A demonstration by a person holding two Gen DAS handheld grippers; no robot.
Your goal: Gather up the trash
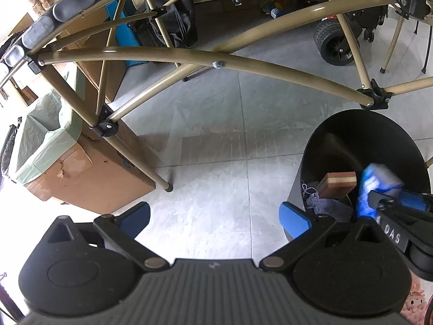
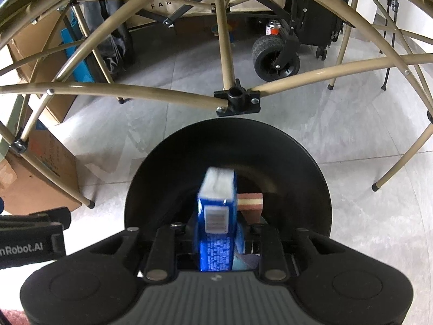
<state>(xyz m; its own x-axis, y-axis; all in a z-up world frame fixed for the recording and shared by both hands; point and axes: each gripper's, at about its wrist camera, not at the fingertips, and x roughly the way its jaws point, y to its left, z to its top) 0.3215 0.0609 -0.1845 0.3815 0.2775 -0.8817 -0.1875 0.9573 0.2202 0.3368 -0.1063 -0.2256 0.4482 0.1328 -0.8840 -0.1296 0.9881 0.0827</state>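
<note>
Two grippers are in view, both tilted steeply down toward a grey tiled floor [image 1: 216, 140].

In the left wrist view, a cardboard box [image 1: 89, 178] lined with a pale green bag [image 1: 40, 140] stands at the far left, beside the foot of a tan tube frame [image 1: 167, 57] that arches across the whole picture. Below it, the left gripper [image 1: 216, 214] has its blue-padded fingers spread wide over bare tile, with nothing between them. Farther back and to the right, a black wheel [image 1: 335, 46] rests on the floor. At the right edge stands a black bin [image 1: 365, 124]. Inside it lie a grey cloth [image 1: 330, 207] and a layered sponge [image 1: 338, 181], brown with a cream band, leaning above the cloth.

In the right wrist view, part of the left gripper [image 2: 32, 243] shows at the left edge, near the box [image 2: 46, 173]. The bin [image 2: 230, 132] fills the middle, directly under the right gripper [image 2: 217, 230]. A blue carton [image 2: 216, 205] with a white top stands upright between the fingers [image 2: 239, 237], over the mouth of the bin, just left of the sponge [image 2: 250, 200]. The carton is blurred in both views, while the tool around it looks sharp. The fingers sit narrowly set and close against its sides, but I cannot tell whether the pads press on it.
</note>
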